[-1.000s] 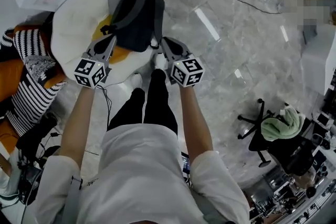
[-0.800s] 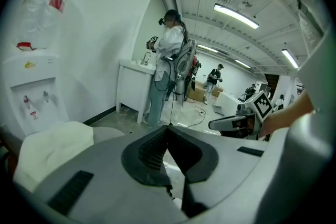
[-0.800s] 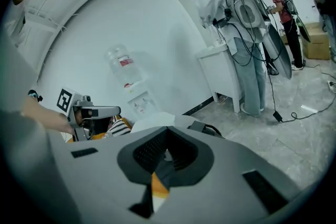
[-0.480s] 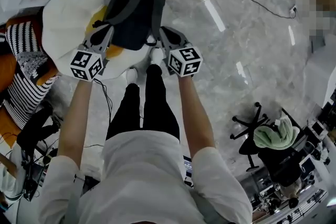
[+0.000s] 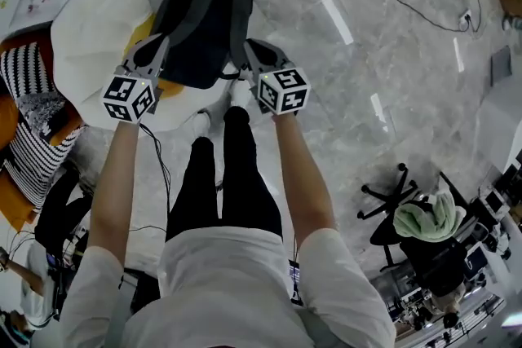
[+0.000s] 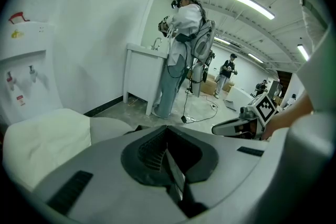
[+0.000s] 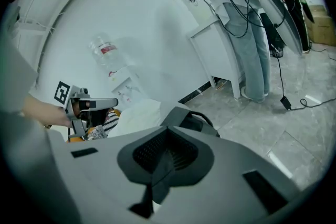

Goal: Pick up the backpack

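Observation:
A black backpack (image 5: pixel 200 24) with grey straps lies on a white cushion (image 5: pixel 90 20) on the floor, just ahead of the person's feet. My left gripper (image 5: pixel 152 50) hangs at the bag's left edge beside a grey strap, jaws shut with nothing between them. My right gripper (image 5: pixel 249 51) is at the bag's right edge, also shut and empty. In the right gripper view the backpack's top (image 7: pixel 190 120) shows just past the jaws, with the left gripper (image 7: pixel 86 105) beyond it. The left gripper view shows the cushion (image 6: pixel 47 136) and the right gripper (image 6: pixel 244 123).
Striped cloth (image 5: pixel 33 126) lies left of the cushion. A cable (image 5: pixel 400 4) runs over the marble floor at the back. An office chair with a green towel (image 5: pixel 428 212) stands at right. A person (image 6: pixel 181 55) stands at a white counter; a water dispenser (image 6: pixel 21 86) stands against the wall.
Both grippers have sunk and moved forward, closer to the backpack's two sides. The bag looks larger in the head view. Jaws stayed shut.

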The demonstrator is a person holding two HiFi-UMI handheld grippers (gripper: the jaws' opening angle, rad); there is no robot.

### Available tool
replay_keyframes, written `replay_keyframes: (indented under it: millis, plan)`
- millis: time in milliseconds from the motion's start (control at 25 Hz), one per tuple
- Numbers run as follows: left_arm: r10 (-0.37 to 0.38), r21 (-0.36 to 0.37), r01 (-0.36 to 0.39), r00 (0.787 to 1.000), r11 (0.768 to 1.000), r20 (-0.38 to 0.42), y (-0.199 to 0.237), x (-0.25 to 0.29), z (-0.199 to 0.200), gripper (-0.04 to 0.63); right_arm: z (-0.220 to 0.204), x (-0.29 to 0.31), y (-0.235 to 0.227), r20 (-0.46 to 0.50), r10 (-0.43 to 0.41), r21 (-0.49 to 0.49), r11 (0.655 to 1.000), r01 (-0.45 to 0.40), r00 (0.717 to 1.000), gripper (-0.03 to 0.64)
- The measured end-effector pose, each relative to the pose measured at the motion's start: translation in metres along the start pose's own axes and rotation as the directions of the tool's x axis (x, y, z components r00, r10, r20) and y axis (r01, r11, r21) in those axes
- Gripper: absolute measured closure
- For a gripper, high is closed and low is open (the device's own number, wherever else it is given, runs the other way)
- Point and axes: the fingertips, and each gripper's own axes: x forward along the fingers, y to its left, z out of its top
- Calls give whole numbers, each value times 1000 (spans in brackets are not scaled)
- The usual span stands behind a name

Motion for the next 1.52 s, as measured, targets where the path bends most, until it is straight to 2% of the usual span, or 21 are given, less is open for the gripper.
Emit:
replay_keyframes:
  millis: [320, 600, 880, 1000, 1120, 1320, 1520]
  plan:
    - [-5, -16, 4, 999, 1000, -39, 18, 43, -32, 592, -40, 36, -49, -60, -18, 25, 1000, 19, 998, 612]
    - [-16, 1, 16, 997, 1000, -77, 31, 75, -58, 589, -66, 65, -77, -88, -28, 18, 999, 30, 996, 611]
    - [-14, 15, 17, 991, 1000, -131, 48, 106, -79, 506, -81, 91, -100, -107, -32, 5, 999, 33, 994, 611]
    - [-22, -13, 20, 988, 1000, -151, 55, 120, -89, 494, -88, 103, -107, -116, -19, 10, 1000, 20, 993, 609]
    - [-28, 7, 30, 983, 1000, -183, 58, 131, -100, 468, -96, 114, -113, -126, -13, 8, 1000, 14, 992, 607]
    - [-30, 30, 37, 978, 999, -208, 65, 148, -106, 446, -107, 127, -128, -137, -15, 31, 999, 20, 990, 546]
    - [-50, 14, 55, 975, 998, -214, 66, 159, -107, 446, -118, 146, -138, -163, 11, 57, 998, -2, 987, 457]
